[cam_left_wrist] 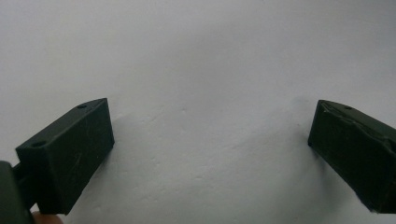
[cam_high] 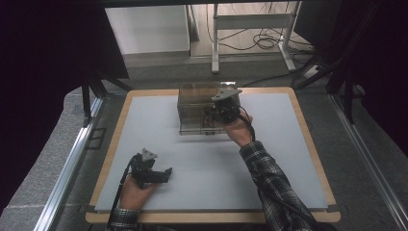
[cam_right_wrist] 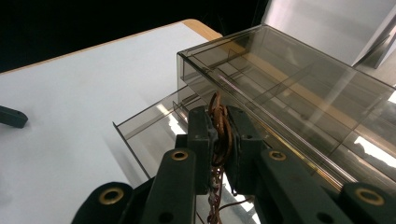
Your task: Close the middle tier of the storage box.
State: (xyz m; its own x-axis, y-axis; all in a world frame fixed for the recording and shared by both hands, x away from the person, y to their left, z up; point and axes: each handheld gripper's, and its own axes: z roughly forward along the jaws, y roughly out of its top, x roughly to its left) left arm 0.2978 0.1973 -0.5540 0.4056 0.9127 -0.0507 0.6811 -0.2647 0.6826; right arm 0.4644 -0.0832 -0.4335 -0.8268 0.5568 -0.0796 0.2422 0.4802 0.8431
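The right hand-held gripper (cam_right_wrist: pixel 219 140) was clenched on a thin copper-coloured chain (cam_right_wrist: pixel 219 128), holding it above the pulled-out drawer (cam_right_wrist: pixel 154 126) of a clear smoky box (cam_high: pixel 199 108). This box stood near the far edge of the tabletop (cam_high: pixel 269 183). The left hand-held gripper (cam_high: pixel 166 174) rested near the front left corner, released, with nothing between its jaws.

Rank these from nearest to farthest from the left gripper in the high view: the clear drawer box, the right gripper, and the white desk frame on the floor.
1. The right gripper, up and to the right of the left gripper, at the box's front.
2. The clear drawer box, just behind it at the table's far edge; nearly level with the first.
3. The white desk frame, beyond the table.
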